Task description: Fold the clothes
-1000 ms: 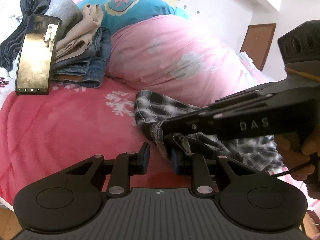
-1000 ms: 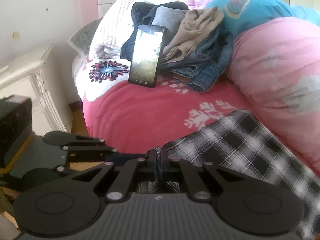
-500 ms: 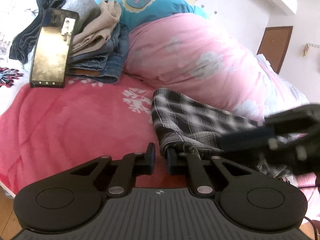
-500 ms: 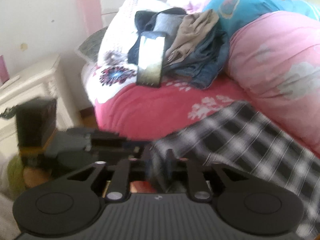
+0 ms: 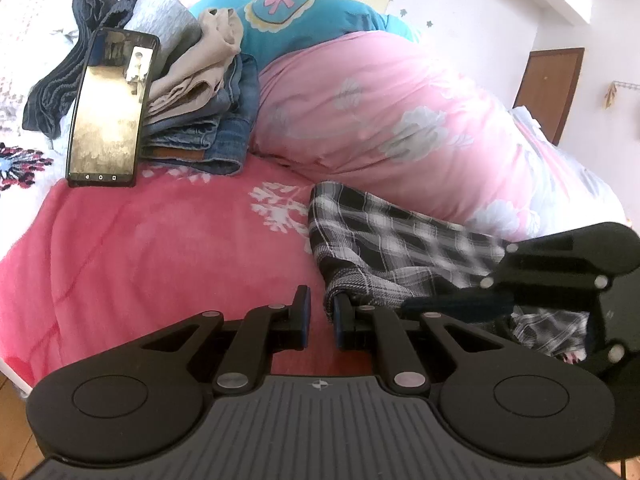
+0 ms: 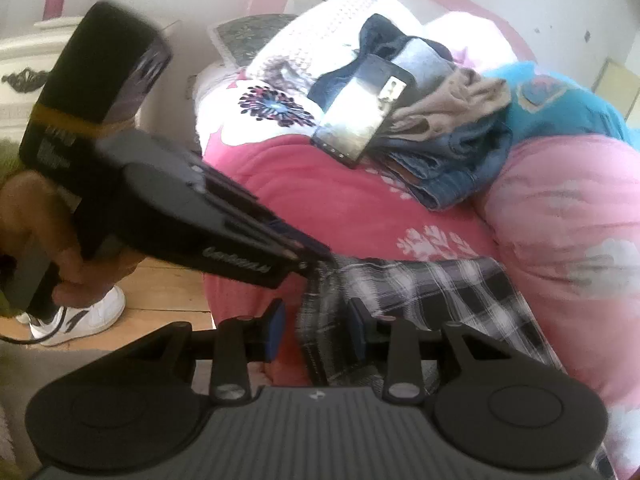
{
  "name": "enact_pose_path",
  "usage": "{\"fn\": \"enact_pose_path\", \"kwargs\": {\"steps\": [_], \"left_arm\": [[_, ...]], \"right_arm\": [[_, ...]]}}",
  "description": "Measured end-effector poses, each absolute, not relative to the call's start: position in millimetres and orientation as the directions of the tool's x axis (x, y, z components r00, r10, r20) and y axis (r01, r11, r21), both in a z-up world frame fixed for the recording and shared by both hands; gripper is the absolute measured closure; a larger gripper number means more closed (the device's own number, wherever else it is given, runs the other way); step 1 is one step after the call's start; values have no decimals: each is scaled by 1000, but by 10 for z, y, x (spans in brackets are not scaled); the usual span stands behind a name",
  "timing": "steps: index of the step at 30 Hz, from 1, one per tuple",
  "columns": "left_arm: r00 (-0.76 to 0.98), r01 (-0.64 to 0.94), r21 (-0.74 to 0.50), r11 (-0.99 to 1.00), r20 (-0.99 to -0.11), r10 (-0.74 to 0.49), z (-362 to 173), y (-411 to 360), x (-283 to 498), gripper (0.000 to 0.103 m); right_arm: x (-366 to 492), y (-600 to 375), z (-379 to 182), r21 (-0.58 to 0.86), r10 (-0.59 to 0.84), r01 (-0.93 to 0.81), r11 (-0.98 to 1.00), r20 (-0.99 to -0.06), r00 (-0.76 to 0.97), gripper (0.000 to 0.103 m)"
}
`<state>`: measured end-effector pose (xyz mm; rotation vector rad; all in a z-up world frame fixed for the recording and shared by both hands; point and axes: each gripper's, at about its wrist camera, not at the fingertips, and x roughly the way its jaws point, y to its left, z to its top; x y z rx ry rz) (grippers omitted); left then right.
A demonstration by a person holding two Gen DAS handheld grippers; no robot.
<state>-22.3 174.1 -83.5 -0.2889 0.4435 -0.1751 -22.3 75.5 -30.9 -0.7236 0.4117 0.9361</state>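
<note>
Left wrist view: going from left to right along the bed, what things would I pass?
Phone propped up, then the stack of folded clothes, then the plaid garment, then the other gripper at the right edge.

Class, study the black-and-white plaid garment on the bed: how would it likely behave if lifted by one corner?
The plaid garment would probably hang limp, since it already lies creased and draped against the pink duvet. It looks thin, so likely light. Its bunched edge near the left gripper suggests it would shift easily.
</note>
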Motion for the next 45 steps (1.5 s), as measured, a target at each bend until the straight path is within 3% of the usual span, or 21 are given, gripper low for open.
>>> {"fn": "enact_pose_path", "kwargs": {"steps": [3, 6, 9, 25, 31, 45], "left_arm": [[890, 107, -304, 947, -395, -227, -831, 1728, -222, 95], [890, 101, -305, 947, -398, -223, -847, 1728, -218, 95], [890, 101, -308, 946, -398, -224, -853, 1720, -225, 97], [907, 102, -323, 941, -358, -221, -824, 1703, -270, 102], [909, 107, -335, 936, -349, -229, -827, 1714, -293, 102], [907, 103, -343, 934, -353, -230, -915, 1761, -390, 103]], "right_arm": [[-215, 806, -392, -440, 542, -804, 401, -593, 595, 70], [-152, 789, -380, -416, 529, -787, 456, -585, 615, 89], [-99, 741, -326, -403, 509, -758, 513, -568, 647, 96], [-78, 906, -384, -471, 482, -713, 520, -527, 700, 96], [-141, 968, -493, -494, 502, -751, 439, -558, 661, 96], [-20, 1058, -517, -472, 426, -687, 552, -549, 720, 96]]}}
